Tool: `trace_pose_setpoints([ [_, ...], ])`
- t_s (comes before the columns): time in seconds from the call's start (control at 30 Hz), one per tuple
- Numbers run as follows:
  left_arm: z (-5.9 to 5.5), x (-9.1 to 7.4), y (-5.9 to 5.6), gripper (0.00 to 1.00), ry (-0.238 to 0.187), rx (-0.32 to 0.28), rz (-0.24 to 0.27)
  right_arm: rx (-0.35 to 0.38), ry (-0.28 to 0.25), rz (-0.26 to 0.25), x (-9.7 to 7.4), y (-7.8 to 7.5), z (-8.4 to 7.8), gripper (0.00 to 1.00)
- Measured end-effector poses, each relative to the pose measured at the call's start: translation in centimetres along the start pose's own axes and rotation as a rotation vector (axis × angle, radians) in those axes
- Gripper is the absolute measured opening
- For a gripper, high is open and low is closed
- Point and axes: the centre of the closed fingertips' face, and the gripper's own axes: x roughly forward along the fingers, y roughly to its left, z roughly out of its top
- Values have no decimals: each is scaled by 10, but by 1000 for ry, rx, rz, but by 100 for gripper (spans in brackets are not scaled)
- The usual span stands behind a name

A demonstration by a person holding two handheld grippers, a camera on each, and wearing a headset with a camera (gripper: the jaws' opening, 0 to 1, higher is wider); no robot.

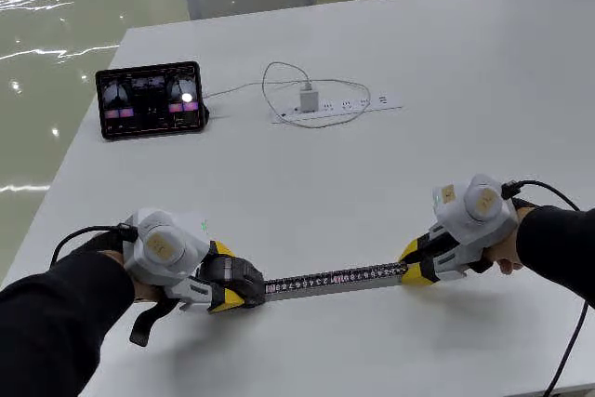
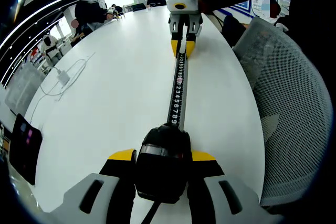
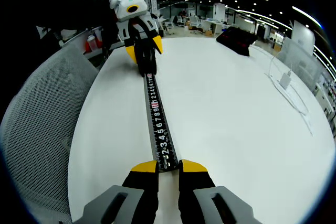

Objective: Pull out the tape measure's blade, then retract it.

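- Case [image 1: 246, 278]: black, near the desk's [image 1: 390, 165] front edge, clamped between the left gripper's [image 1: 227, 275] fingers.
- Blade [image 1: 335, 280]: dark with pale numerals, drawn out along that edge.
- Right gripper [image 1: 414, 265]: fingers pinching the blade's end.

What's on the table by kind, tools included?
tools: 2 (left tool, right tool)
tape measure: 1
tablet: 1
power strip: 1
charger with cable: 1
total: 6
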Motion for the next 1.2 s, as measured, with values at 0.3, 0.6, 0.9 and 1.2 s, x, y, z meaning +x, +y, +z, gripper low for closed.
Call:
trace_pose_setpoints([
  [0.3,0,0,0,32,1,2,0,11,-2,-5,-3,-1,-3,10],
  [0.6,0,0,-1,32,2,3,0,12,4,-7,-7,-2,-8,10],
  [0.9,0,0,-1,32,1,1,-1,20,7,-11,-11,-2,-11,10],
  [1.2,0,0,-2,32,0,0,-1,24,8,-14,-13,-3,-13,10],
])
